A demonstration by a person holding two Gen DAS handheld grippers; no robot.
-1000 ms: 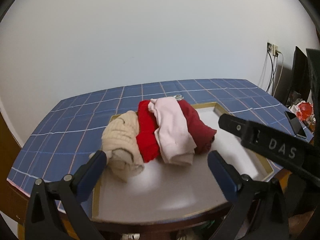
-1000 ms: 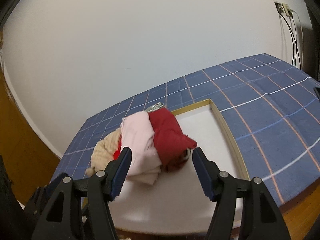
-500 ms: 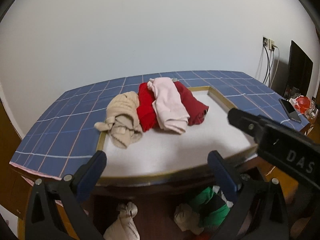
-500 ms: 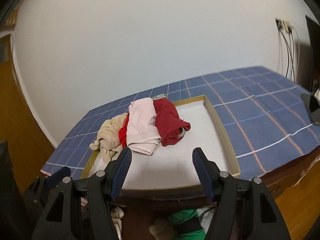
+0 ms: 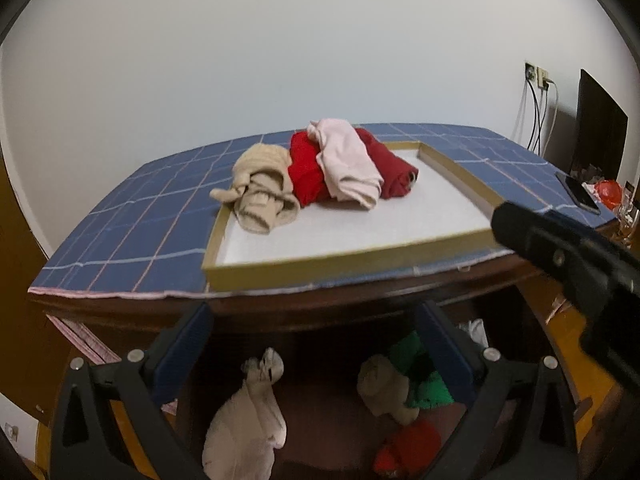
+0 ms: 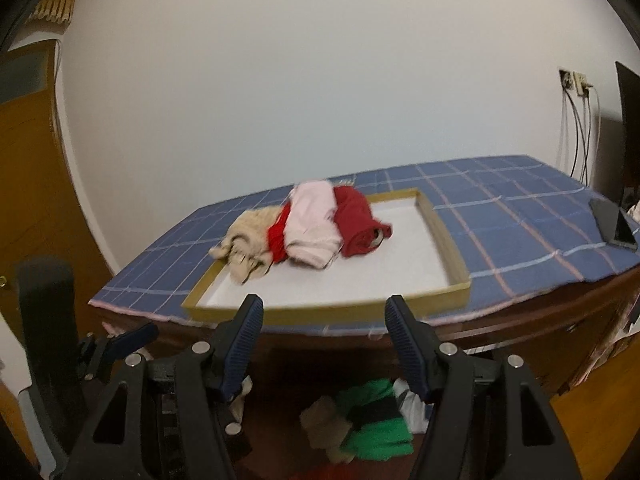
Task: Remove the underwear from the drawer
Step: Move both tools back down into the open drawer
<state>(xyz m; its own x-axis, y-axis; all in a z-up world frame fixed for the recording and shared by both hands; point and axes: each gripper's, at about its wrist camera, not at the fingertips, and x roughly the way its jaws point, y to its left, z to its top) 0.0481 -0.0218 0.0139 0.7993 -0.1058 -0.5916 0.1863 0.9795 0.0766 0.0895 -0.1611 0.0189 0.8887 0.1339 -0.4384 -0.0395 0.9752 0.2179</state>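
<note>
Blue checked cloth [image 5: 132, 216] covers the cabinet top, and on it, beyond both tools, sits one shallow gold-rimmed tray [image 5: 320, 262] holding four rolled garments in a row: one beige [image 5: 262, 184], one bright red [image 5: 306, 172], one pale pink [image 5: 348, 160] and one dark red [image 5: 390, 162], each touching its neighbour. Below the tools lies the open drawer [image 5: 320, 408], where the underwear still in it shows as one whitish bundle [image 5: 246, 420] under the left gripper's left finger, one tan piece [image 5: 386, 388], one green-and-black piece [image 6: 374, 416] and one red piece [image 5: 408, 446] nearer its right finger; a further white scrap is too dim to count. The cabinet's dark wooden edge [image 5: 320, 304] stands between the tray and the drawer. One phone [image 5: 578, 192] lies on the cloth far right, with cables [image 6: 580, 132] on the wall behind it. The left gripper [image 5: 314, 356] points down over the drawer, its jaws spread wide with nothing between them. The right gripper [image 6: 324, 344] aims less steeply at the cabinet edge, jaws apart and empty; its black body crosses the right of the left wrist view.
</note>
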